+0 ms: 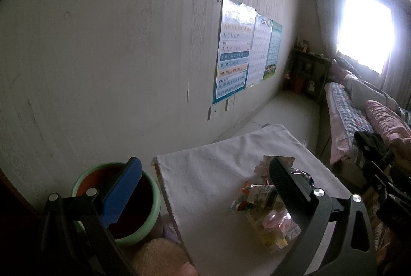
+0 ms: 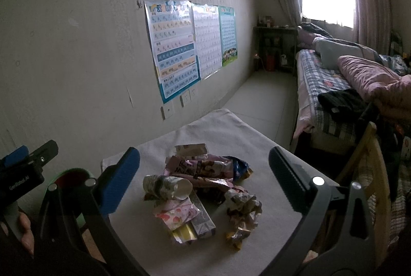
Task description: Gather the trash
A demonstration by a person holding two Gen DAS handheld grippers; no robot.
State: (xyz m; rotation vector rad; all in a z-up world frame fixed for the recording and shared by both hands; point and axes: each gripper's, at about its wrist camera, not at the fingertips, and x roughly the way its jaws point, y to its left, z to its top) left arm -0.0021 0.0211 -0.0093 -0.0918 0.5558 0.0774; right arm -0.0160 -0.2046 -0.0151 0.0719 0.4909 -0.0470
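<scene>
On the white-clothed table the heap of crumpled wrappers lies untouched between my right gripper fingers, jaws spread wide and empty. My left gripper is equally spread, above the green-rimmed bin beside the table.

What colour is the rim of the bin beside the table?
Light green rim, red inside: the bin shows best in the left wrist view.

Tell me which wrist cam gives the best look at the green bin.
Left wrist. The green bin sits close below the table edge, its rim and dark red interior visible, only partly crossed by the left gripper's blue finger. The right wrist view shows just a sliver of its rim behind the right gripper's blue finger.
</scene>
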